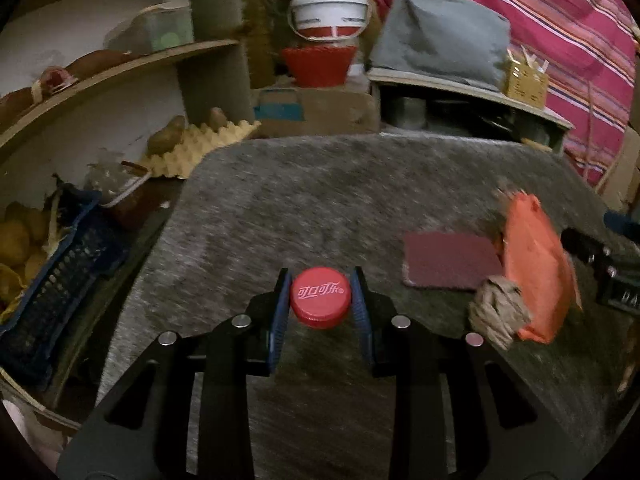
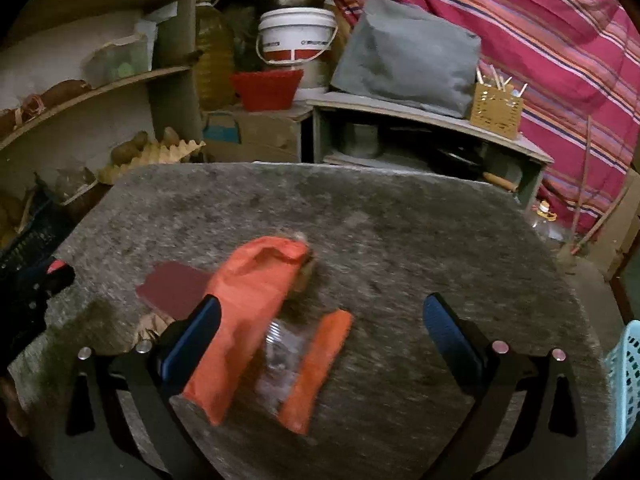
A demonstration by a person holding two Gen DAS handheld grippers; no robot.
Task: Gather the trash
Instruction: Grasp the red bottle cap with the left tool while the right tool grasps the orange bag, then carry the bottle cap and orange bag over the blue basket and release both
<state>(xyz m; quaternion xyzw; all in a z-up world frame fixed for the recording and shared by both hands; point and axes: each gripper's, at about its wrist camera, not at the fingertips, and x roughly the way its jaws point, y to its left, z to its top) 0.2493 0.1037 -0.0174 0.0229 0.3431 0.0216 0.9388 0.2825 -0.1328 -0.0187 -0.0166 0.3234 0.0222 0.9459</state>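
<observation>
- Red bottle cap (image 1: 320, 298) — pinched between the blue pads of the left gripper (image 1: 320, 300), above the grey table (image 1: 320, 200).
- Orange wrapper (image 2: 248, 312) lies on the table, overlapping the right gripper's (image 2: 320, 328) left finger; its jaws stand wide apart, grasping nothing.
- Crumpled brown paper (image 1: 496, 312) touches the wrapper; a maroon card (image 1: 448, 260) lies just beside.

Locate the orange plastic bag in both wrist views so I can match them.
Left wrist: the orange plastic bag lies at the right, beside a dark red square pad.
Right wrist: the bag lies centre-left, by the open right gripper.
Shared landmark: the white bucket with a red band.
</observation>
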